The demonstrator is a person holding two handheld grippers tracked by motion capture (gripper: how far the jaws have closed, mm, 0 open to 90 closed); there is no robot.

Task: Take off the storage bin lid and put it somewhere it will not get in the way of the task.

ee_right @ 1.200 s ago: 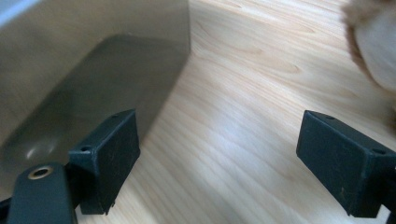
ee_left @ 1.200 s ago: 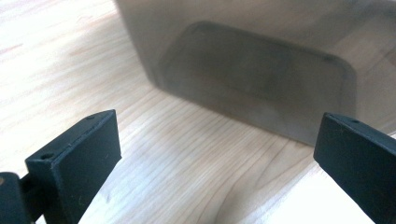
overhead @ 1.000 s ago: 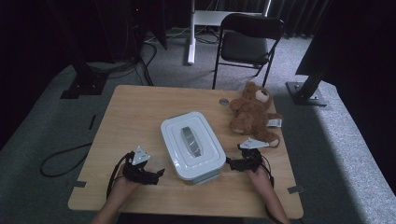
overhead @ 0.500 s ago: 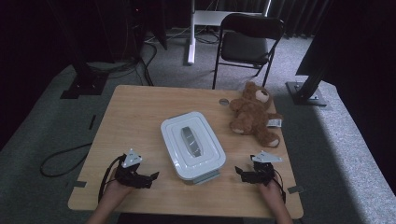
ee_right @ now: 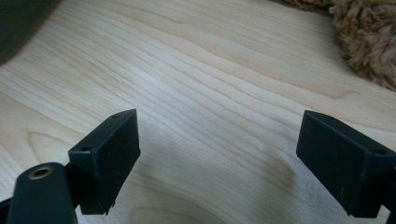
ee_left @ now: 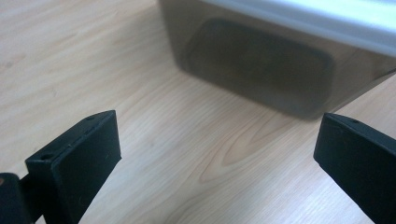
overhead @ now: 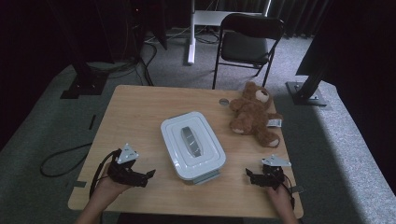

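We see both hands low at the bottom edge of the high view, forearms coming in from below. Left gripper sits bottom left on the wooden table, jaws pointing right toward the white lidded box; near it, not touching. In the left gripper view its jaws stand wide apart with nothing between them, and the box's grey side wall fills the upper middle of the frame, just ahead.

Right gripper is bottom right, jaws pointing left toward the box, apart from it. In the right gripper view its jaws are also spread wide over bare wood, and brown fur of the teddy bear shows upper right.

Box is centre frame, lid on with a grey handle; contents hidden. Bear lies right of the box, apart from it.
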